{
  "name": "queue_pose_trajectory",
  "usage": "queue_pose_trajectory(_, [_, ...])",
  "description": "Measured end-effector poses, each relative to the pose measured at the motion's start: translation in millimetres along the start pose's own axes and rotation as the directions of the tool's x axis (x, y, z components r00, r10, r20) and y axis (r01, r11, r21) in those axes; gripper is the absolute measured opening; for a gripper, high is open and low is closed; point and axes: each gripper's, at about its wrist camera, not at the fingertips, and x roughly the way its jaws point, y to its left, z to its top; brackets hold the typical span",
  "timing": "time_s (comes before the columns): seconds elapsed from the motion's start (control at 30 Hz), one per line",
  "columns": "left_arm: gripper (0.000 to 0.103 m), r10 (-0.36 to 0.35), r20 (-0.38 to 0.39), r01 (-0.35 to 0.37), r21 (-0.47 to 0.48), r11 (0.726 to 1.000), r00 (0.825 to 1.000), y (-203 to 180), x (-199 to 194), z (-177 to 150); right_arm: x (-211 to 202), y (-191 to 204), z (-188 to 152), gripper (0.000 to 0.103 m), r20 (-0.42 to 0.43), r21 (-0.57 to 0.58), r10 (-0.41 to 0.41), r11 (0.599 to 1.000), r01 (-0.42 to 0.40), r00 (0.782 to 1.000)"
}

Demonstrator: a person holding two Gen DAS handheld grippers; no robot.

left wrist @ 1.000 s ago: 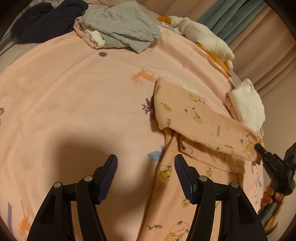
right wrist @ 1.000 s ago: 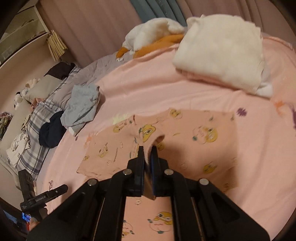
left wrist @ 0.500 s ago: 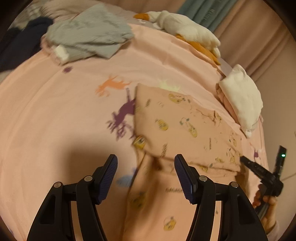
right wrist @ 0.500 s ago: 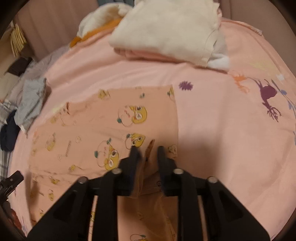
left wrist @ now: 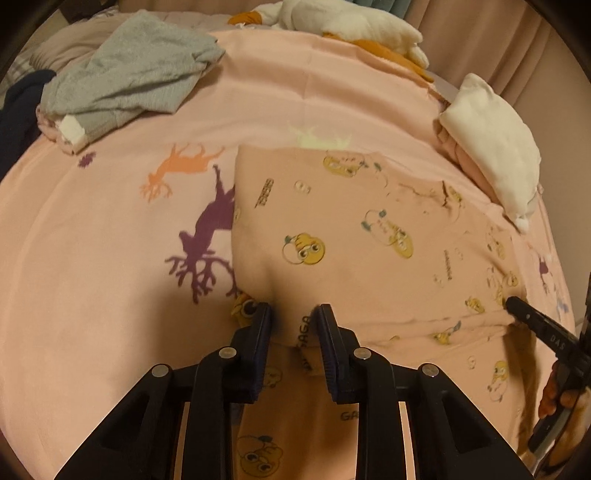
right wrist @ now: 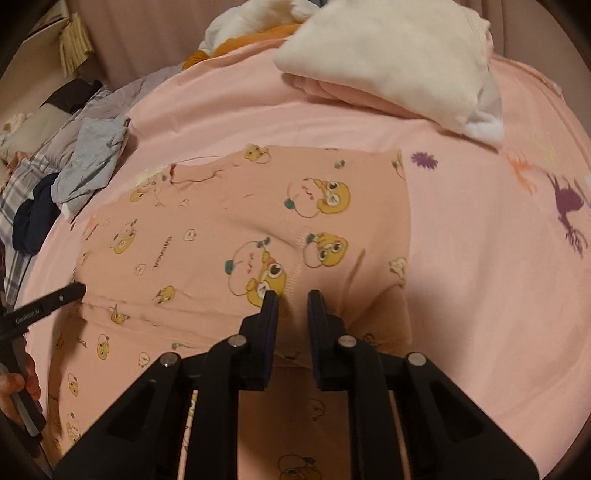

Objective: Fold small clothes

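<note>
A small pink garment with yellow cartoon prints (left wrist: 354, 236) lies folded over on the pink bedsheet (left wrist: 110, 258). It also shows in the right wrist view (right wrist: 207, 236). My left gripper (left wrist: 291, 314) is partly open and straddles the near edge of the folded layer at its left end. My right gripper (right wrist: 291, 295) is partly open over the same folded edge at its right end, with cloth between the fingers. The right gripper's tip shows in the left wrist view (left wrist: 517, 306); the left gripper's tip shows in the right wrist view (right wrist: 74, 291).
A folded white and pink stack (left wrist: 491, 147) lies on the sheet just beyond the garment, also in the right wrist view (right wrist: 399, 62). A grey garment (left wrist: 125, 74) and a dark one (left wrist: 18, 110) lie far left. A white and orange plush (left wrist: 354, 26) lies at the back.
The right gripper carried the garment's edge forward over itself and opened. The left gripper moved in onto the folded edge and narrowed its fingers.
</note>
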Motion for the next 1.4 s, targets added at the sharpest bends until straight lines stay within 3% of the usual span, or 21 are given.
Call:
queue_pose_trajectory(0.1, [0.027, 0.004, -0.002, -0.004, 0.008, 1.0, 1.0, -0.2, -1.9, -1.2, -2.8, 1.6, 0.7, 0.015, 0.0, 0.0, -0.01, 1.0, 0.01, 1.0])
queue_pose_trajectory(0.17, [0.027, 0.008, -0.003, -0.008, 0.009, 1.0, 1.0, -1.4, -4.7, -1.9, -10.3, 6.2, 0.0, 0.022, 0.016, -0.003, 0.003, 1.0, -0.003, 1.0])
queue_pose_trajectory(0.27, [0.027, 0.013, -0.003, -0.013, 0.015, 1.0, 1.0, -0.9, -7.1, -5.7, -20.0, 15.6, -3.2, 0.021, 0.039, -0.033, 0.031, 0.999, -0.03, 0.999])
queue_pose_trajectory(0.5, [0.027, 0.035, 0.0, -0.035, 0.026, 0.999, 0.999, -2.1, -8.5, -11.7, -4.9, 16.2, -15.4, 0.018, -0.01, -0.052, -0.002, 0.999, 0.001, 1.0])
queue_pose_trajectory(0.67, [0.027, 0.045, 0.002, -0.045, 0.007, 0.999, 0.999, 1.9, -20.0, -20.5, -26.9, 16.7, -20.1, 0.032, 0.007, -0.016, 0.053, 0.998, -0.053, 0.999])
queue_pose_trajectory(0.73, [0.034, 0.044, 0.001, -0.044, 0.003, 0.999, 0.999, 3.2, -27.9, -25.8, -38.8, 17.0, -27.7, 0.046, 0.017, -0.009, 0.075, 0.997, -0.074, 0.997])
queue_pose_trajectory(0.83, [0.055, 0.027, -0.003, -0.027, -0.005, 1.0, 1.0, 5.7, -42.3, -37.7, -53.0, 12.9, -40.7, 0.053, 0.019, 0.017, 0.103, 0.995, -0.103, 0.995])
queue_pose_trajectory(0.87, [0.057, 0.019, -0.004, -0.019, -0.008, 1.0, 1.0, 7.3, -47.2, -42.1, -59.6, 9.2, -47.7, 0.053, 0.016, 0.037, 0.114, 0.993, -0.114, 0.993])
queue_pose_trajectory(0.93, [0.065, -0.004, -0.012, 0.004, -0.029, 1.0, 1.0, 13.3, -57.5, -51.5, -68.3, 2.8, -57.4, 0.056, 0.014, 0.071, 0.124, 0.99, -0.124, 0.992])
queue_pose_trajectory(1.07, [0.07, -0.101, -0.041, 0.095, -0.122, 0.988, 0.994, 34.3, -72.4, -70.9, -90.0, -15.1, -80.9, 0.059, 0.016, 0.13, 0.114, 0.985, -0.115, 0.993])
queue_pose_trajectory(1.2, [0.07, -0.215, -0.053, 0.2, -0.209, 0.957, 0.975, 56.1, -82.0, -95.2, -107.4, -40.5, -106.1, 0.063, 0.007, 0.203, 0.119, 0.972, -0.117, 0.993])
queue_pose_trajectory(1.4, [0.07, -0.333, -0.037, 0.314, -0.252, 0.915, 0.942, 67.0, -90.3, -124.6, -114.7, -64.8, -140.8, 0.063, -0.04, 0.285, 0.168, 0.947, -0.15, 0.985])
